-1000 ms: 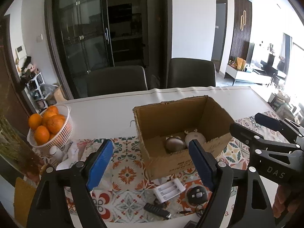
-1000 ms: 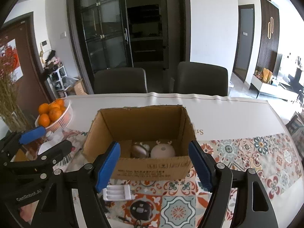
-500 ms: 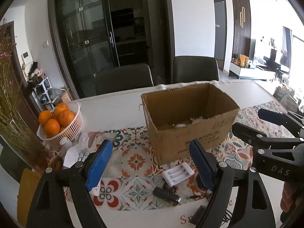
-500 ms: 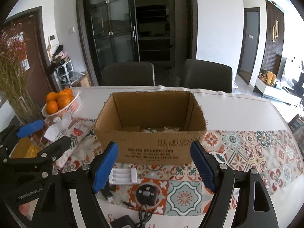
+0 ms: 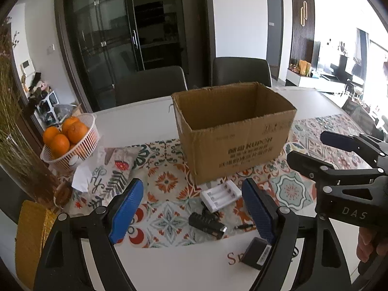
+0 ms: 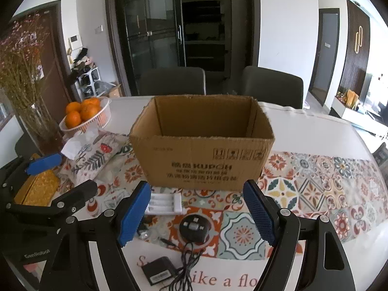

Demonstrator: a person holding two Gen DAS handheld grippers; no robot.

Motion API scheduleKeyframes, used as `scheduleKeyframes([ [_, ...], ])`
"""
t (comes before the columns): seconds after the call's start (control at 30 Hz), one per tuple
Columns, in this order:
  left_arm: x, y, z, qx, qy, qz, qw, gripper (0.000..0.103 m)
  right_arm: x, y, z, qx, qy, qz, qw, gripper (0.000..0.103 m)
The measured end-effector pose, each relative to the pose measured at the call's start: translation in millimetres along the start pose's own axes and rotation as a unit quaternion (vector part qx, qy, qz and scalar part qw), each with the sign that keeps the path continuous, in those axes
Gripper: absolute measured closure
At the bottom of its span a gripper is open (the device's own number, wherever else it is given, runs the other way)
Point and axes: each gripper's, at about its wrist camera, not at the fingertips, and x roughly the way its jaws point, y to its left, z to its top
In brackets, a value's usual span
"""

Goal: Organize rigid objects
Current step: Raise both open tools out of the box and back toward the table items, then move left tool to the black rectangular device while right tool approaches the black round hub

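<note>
An open cardboard box [image 5: 232, 131] [image 6: 203, 150] stands on the patterned table runner; its inside is hidden from this low angle. In front of it lie a white battery charger [image 5: 220, 195] [image 6: 165, 203], a black torch-like item [image 5: 206, 222], a round black plug [image 6: 194, 226] with its cable, and a black adapter [image 5: 257, 254] [image 6: 157, 274]. My left gripper [image 5: 191, 189] hovers open over the charger and the torch-like item, holding nothing. My right gripper [image 6: 196, 191] hovers open above the round plug, also with nothing in it. Each gripper shows in the other's view: right gripper [image 5: 315, 149], left gripper [image 6: 76, 171].
A white basket of oranges [image 5: 70, 143] [image 6: 84, 116] sits at the left, with a floral tissue pack [image 6: 94, 155] beside it. A vase of dried flowers [image 6: 26, 92] and a yellow item [image 6: 38, 189] stand at the left edge. Two dark chairs [image 6: 172, 80] stand behind the table.
Both grippers have drawn back from the box and sunk lower. The round things inside the box have dropped out of sight; the small items in front of it now fill the foreground.
</note>
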Motion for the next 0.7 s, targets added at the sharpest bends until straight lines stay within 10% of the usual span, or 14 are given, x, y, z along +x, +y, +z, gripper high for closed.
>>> scheduleKeyframes([
  [0.7, 27.4, -7.5, -49.8, 0.023, 0.048, -0.029, 0.9982, 0.019, 34.7, 7.5, -47.1, -0.013, 0.074, 0.018, 0.997, 0.024],
])
